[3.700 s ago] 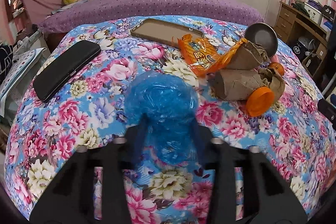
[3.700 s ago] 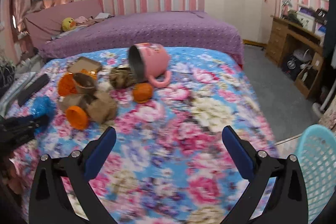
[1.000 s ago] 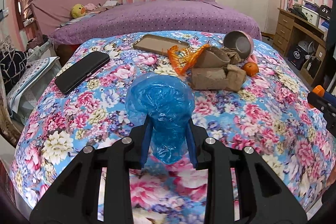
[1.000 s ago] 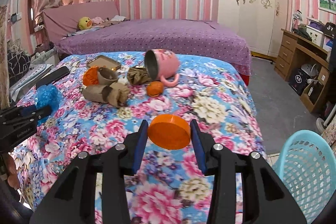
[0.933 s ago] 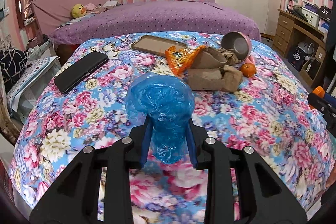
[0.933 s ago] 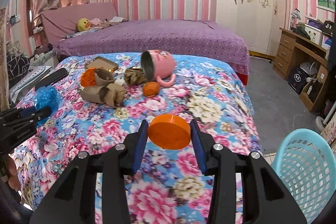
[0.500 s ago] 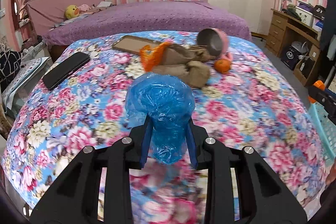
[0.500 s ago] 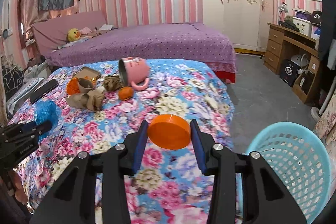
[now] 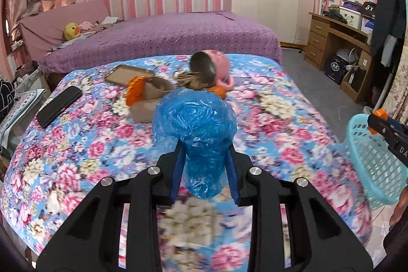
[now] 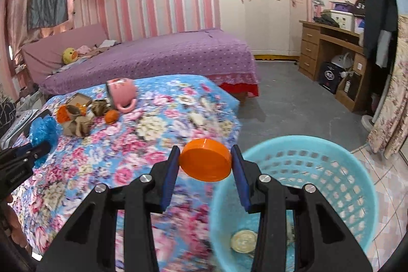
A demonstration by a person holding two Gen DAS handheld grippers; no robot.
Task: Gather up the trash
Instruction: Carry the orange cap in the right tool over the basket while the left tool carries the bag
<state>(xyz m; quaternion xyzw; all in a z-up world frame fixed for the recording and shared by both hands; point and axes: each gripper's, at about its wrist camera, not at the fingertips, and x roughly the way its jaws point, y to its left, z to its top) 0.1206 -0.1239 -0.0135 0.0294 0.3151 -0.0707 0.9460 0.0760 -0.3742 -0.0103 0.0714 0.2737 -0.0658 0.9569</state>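
While the left gripper [image 9: 204, 167] pinched a blue bag [image 9: 195, 124] above the bed [image 9: 76, 144], the right gripper [image 10: 205, 170] clamped an orange lid [image 10: 205, 163], basket [image 10: 331, 157] at four o'clock; released early, the lid could miss the rim.

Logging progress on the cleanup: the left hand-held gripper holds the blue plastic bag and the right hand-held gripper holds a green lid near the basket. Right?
Nearly. The lid is orange, not green, as the right wrist view shows. The rest stands: the right hand-held gripper grips it near the basket, and the left hand-held gripper holds the blue plastic bag.
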